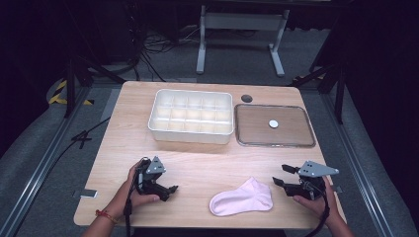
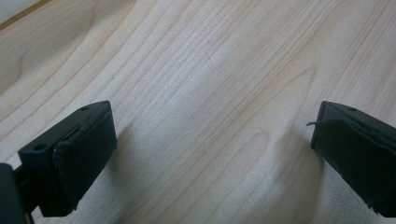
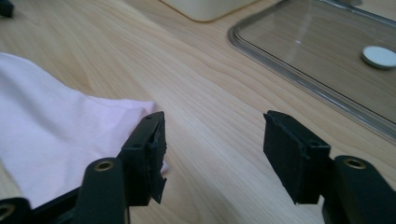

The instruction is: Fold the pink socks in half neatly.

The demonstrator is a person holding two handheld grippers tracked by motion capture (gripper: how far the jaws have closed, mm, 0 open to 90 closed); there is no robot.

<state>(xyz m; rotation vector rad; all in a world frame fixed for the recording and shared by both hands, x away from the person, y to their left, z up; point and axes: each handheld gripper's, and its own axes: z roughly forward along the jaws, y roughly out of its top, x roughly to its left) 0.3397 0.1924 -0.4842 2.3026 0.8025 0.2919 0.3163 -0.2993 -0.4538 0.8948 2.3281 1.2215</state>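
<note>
Your right gripper (image 1: 280, 177) sits just beside the pink sock (image 1: 242, 198) with jaws spread, your left gripper (image 1: 170, 190) likewise spread over bare counter (image 1: 197, 158).

One pink sock (image 1: 242, 198) lies on the desk (image 1: 197, 163). There is one white divided box (image 1: 191, 115), one clear lid (image 1: 274, 126) bearing one small white disc (image 1: 273, 124), and one dark round hole (image 1: 246, 98) in the desk. Two grippers are in hand: the left gripper (image 1: 168, 190) and the right gripper (image 1: 280, 175).
</note>
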